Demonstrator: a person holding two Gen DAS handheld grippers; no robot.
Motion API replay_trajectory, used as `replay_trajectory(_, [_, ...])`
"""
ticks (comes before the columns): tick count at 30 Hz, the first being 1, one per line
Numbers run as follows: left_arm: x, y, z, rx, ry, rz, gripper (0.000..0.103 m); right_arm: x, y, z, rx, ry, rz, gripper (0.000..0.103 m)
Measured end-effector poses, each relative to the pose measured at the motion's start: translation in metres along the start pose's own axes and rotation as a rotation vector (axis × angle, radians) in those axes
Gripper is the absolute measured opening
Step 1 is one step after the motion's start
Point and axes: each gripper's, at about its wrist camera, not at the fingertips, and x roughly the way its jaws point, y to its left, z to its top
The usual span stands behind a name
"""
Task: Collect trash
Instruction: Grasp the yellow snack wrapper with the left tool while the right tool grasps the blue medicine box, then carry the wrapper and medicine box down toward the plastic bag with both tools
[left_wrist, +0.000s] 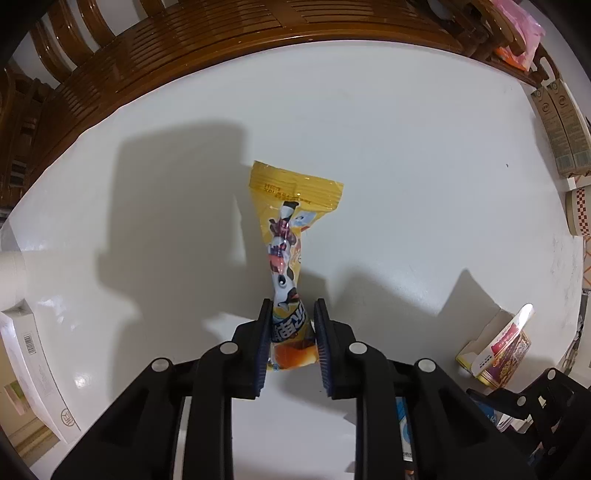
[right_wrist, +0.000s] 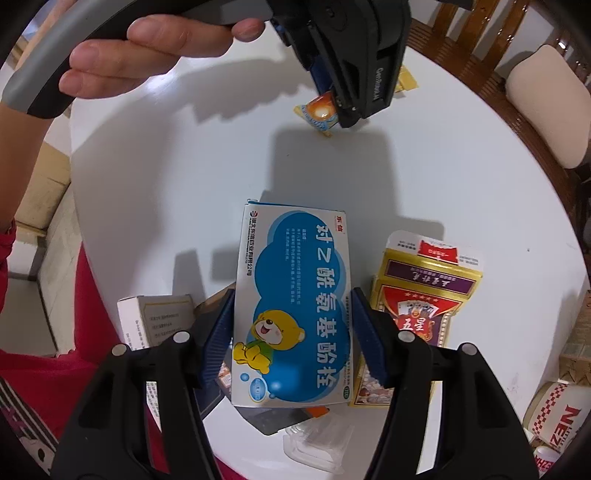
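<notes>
A yellow snack wrapper (left_wrist: 288, 236) lies on the white table (left_wrist: 406, 147). My left gripper (left_wrist: 291, 314) is shut on the wrapper's near end, which is pinched between the pads. In the right wrist view the left gripper (right_wrist: 334, 110) stands over the wrapper (right_wrist: 319, 112) at the far side. My right gripper (right_wrist: 291, 328) is shut on a blue and white medicine box (right_wrist: 295, 306) with a yellow bear on it and holds it above the table.
A gold and red playing-card box (right_wrist: 417, 299) lies open at the right. A white box (right_wrist: 155, 317) lies at the left and clear plastic packaging (right_wrist: 317, 443) near the front edge. Paper cups (right_wrist: 554, 417) and cartons (left_wrist: 561, 129) stand at the right edge. Wooden chairs (left_wrist: 184, 40) ring the table.
</notes>
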Motion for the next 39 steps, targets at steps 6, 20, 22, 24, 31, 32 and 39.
replay_trajectory(6, [-0.002,0.000,-0.004,0.011,-0.043,0.022,0.023,-0.011,0.000,0.001,0.027,-0.035,-0.012,0.060])
replay_trajectory(20, [-0.050,-0.006,-0.039,0.011,-0.143,0.031,0.021,-0.071,-0.024,-0.025,0.132,-0.176,-0.146,0.060])
replay_trajectory(22, [-0.059,-0.005,-0.045,0.004,-0.155,0.030,0.021,-0.081,-0.025,-0.030,0.138,-0.197,-0.184,0.060])
replay_trajectory(24, [-0.068,-0.005,-0.053,0.003,-0.168,0.028,0.021,-0.091,-0.027,-0.034,0.153,-0.211,-0.201,0.060])
replay_trajectory(31, [-0.103,-0.006,-0.086,0.036,-0.220,0.021,0.021,-0.125,-0.013,-0.047,0.171,-0.261,-0.256,0.060])
replay_trajectory(32, [-0.109,-0.009,-0.094,0.045,-0.227,0.019,0.021,-0.129,-0.011,-0.050,0.173,-0.267,-0.263,0.060])
replay_trajectory(39, [-0.140,-0.030,-0.146,0.086,-0.270,0.018,0.021,-0.154,0.016,-0.070,0.173,-0.302,-0.287,0.060])
